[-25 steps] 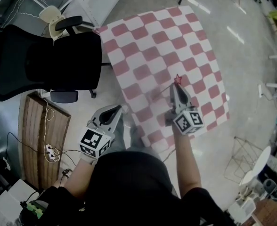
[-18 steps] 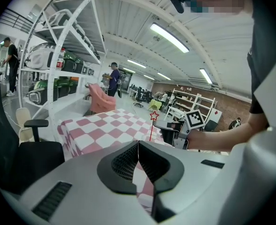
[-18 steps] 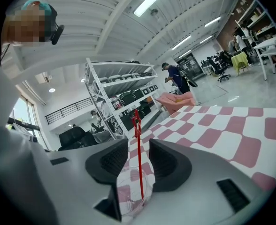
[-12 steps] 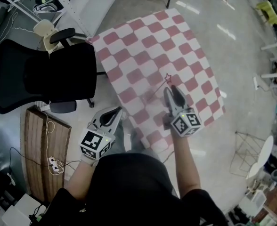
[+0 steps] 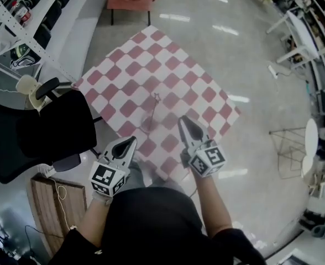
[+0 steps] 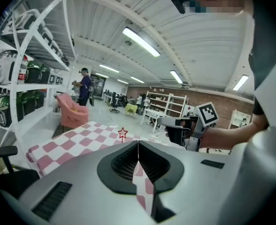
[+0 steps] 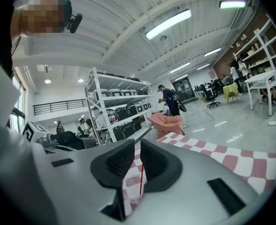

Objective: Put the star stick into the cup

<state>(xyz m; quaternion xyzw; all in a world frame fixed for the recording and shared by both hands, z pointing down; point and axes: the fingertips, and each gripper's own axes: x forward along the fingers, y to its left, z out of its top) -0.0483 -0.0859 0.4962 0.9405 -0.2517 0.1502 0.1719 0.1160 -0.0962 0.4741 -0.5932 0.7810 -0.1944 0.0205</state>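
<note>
Two grippers, both mine, one to each hand, held over the corner of the checked table nearest me.

Item 1, markings. The cube on each gripper carries black-and-white square markers, a pattern and not lettering. Print on the goods along the shelving in the gripper views is too small to read.

Item 2, star stick. A thin red stick topped by a small star drawn in red outline with a pale centre. It stands nearly upright, with its lower end inside the cup and the star well above the rim.

Item 3, cup. Clear and pale, hard to make out against the red-and-white squares. It sits near the middle of the table, a little toward the near corner.

Item 4, left gripper. My fingers are pressed together with only a hairline seam between them and nothing in it. It hangs off the near-left edge of the table.

Item 5, right gripper. My fingers stand a narrow gap apart and are closing, with nothing between the pads. The stick and cup show through the gap, farther off and to the left of the tips.
</note>
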